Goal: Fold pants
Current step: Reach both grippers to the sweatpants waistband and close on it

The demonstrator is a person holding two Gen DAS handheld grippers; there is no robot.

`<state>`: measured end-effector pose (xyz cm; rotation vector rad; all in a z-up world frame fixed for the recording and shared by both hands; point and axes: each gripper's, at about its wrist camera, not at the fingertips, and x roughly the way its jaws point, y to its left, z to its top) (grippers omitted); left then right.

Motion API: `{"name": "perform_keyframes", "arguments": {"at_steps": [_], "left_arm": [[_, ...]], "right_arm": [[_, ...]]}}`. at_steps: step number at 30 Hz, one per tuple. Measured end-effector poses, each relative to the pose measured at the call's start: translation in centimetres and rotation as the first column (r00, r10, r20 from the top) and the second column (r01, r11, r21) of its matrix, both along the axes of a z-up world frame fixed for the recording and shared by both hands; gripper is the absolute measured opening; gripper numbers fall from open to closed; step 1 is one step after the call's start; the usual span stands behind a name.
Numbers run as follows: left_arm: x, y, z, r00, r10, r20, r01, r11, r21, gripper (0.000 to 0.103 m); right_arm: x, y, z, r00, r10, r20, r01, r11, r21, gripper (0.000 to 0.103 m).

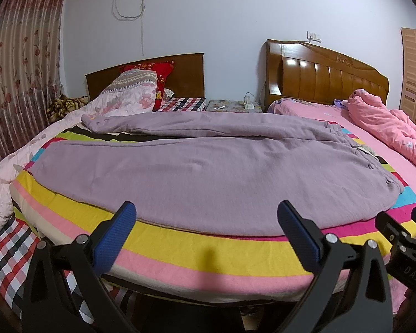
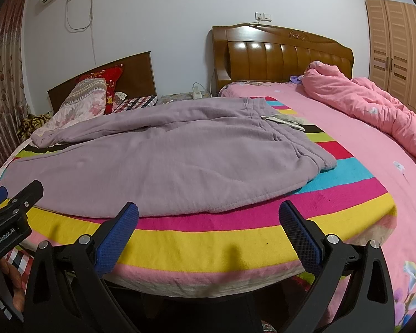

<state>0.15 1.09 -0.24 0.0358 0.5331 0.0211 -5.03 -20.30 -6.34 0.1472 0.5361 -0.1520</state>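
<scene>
Lilac fleece pants [image 1: 197,166] [image 2: 158,155] lie spread flat on a striped multicolour blanket [image 1: 180,252] [image 2: 222,238], waistband to the right, legs running left, the far leg angled away. My left gripper [image 1: 206,216] hovers open over the blanket's near edge, just short of the near leg's hem side. My right gripper [image 2: 208,216] is open too, over the near edge below the seat area, its fingers empty. The right gripper's tip [image 1: 402,230] shows at the right of the left wrist view, and the left gripper [image 2: 11,208] at the left of the right wrist view.
A pink quilt [image 2: 374,105] is bunched on the pink sheet [image 2: 346,149] to the right. Pillows [image 1: 136,88] and a checked cloth [image 1: 180,102] lie by the wooden headboards [image 1: 327,75]. A nightstand [image 1: 233,105] stands between the beds. Curtains [image 1: 16,69] hang left, a wardrobe [image 2: 396,47] right.
</scene>
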Motion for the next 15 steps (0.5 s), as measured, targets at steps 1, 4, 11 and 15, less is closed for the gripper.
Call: {"name": "perform_keyframes", "arguments": {"at_steps": [1,4,11,15], "left_arm": [[-0.1,0.2,0.0,1.000,0.000,0.000,0.000,1.000,-0.002,0.102],[-0.1,0.0,0.0,1.000,-0.017,-0.001,0.017,1.000,-0.002,0.102],[0.2,0.2,-0.3,0.998,-0.059,-0.002,0.059,0.998,-0.024,0.102],[3.3,2.1,2.0,0.973,-0.229,0.004,0.226,0.957,-0.183,0.102]], "right_arm": [[0.0,0.0,0.0,1.000,0.000,0.000,0.000,1.000,0.001,0.098],[-0.1,0.1,-0.3,1.000,0.013,0.006,-0.013,1.000,0.010,0.098],[-0.5,-0.4,1.6,0.987,0.086,0.138,-0.093,0.995,0.038,0.098],[4.1,-1.9,4.5,0.974,0.219,0.057,-0.223,0.971,0.081,0.098]]}}
